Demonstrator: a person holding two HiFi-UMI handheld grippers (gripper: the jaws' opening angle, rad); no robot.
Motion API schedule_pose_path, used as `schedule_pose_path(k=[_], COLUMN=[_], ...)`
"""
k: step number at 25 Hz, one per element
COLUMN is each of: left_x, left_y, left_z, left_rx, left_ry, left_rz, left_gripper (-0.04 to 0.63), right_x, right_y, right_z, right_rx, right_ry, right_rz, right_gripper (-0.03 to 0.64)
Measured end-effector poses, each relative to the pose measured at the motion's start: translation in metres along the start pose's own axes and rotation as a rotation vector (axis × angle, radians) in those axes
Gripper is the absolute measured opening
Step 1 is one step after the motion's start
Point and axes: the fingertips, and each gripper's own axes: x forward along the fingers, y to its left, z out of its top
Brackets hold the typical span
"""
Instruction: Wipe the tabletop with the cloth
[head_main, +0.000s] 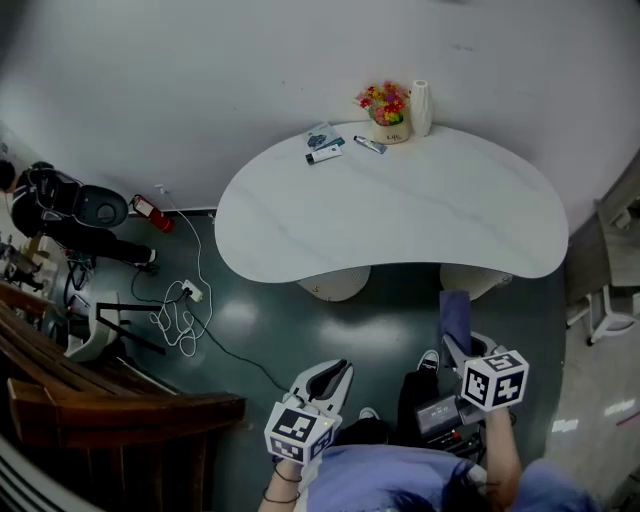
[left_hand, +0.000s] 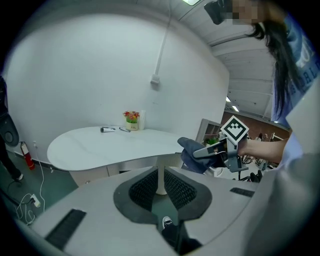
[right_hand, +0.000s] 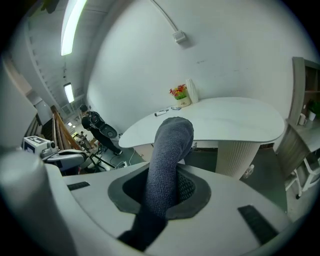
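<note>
The white kidney-shaped table (head_main: 400, 210) stands ahead of me, across a strip of dark green floor. My right gripper (head_main: 457, 345) is shut on a grey-blue cloth (head_main: 455, 312), held in the air short of the table's near edge. In the right gripper view the cloth (right_hand: 172, 145) sticks up from between the jaws (right_hand: 167, 170) and hides part of the table (right_hand: 235, 117). My left gripper (head_main: 335, 375) hangs lower left, slightly open with nothing in it (left_hand: 160, 175). The left gripper view shows the right gripper (left_hand: 210, 151) with the cloth (left_hand: 192, 152).
At the table's far edge stand a flower pot (head_main: 386, 108), a white cylinder (head_main: 420, 107), a pen (head_main: 369, 145) and a small pack (head_main: 322, 140). White cables (head_main: 180, 310) lie on the floor at left, near wooden steps (head_main: 100, 400). A chair (head_main: 610, 270) stands at right.
</note>
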Motion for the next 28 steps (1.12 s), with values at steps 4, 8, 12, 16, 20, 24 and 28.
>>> schedule_pose_path(k=[4,8,12,16,20,24,28], left_x=[-0.052,-0.092,-0.119,-0.135,-0.146,-0.151,-0.150], left_y=[0.017,0.025,0.023,0.020,0.015,0.009,-0.003], left_z=[-0.026,-0.049,-0.070,-0.070,-0.073,-0.075,-0.071], left_rx=[-0.030,-0.052,-0.071,-0.062,-0.065,-0.067,-0.062], left_ry=[-0.034,-0.068,-0.077,-0.106,-0.128,-0.138,-0.151], left_rz=[0.035,0.040,0.022,0.008,-0.006,-0.023,-0.059], left_gripper=[0.031,0.031,0.031,0.031,0.031,0.031,0.031], right_x=[-0.011,-0.019,-0.031,-0.042,-0.049,-0.056,-0.070], right_y=[0.041,0.073,0.099,0.117,0.132,0.142,0.145], right_z=[-0.031,-0.061,-0.086,-0.095,-0.098,-0.102,-0.108], right_rx=[0.002,0.013,-0.009,0.002,-0.017,-0.011,-0.010], right_ry=[-0.012,-0.020,-0.003,-0.017,-0.030,-0.042,-0.055], right_rz=[-0.016,-0.033,-0.060,-0.061,-0.065,-0.059,-0.066], right_gripper=[0.077,0.077,0.078,0.077,0.077,0.077,0.077])
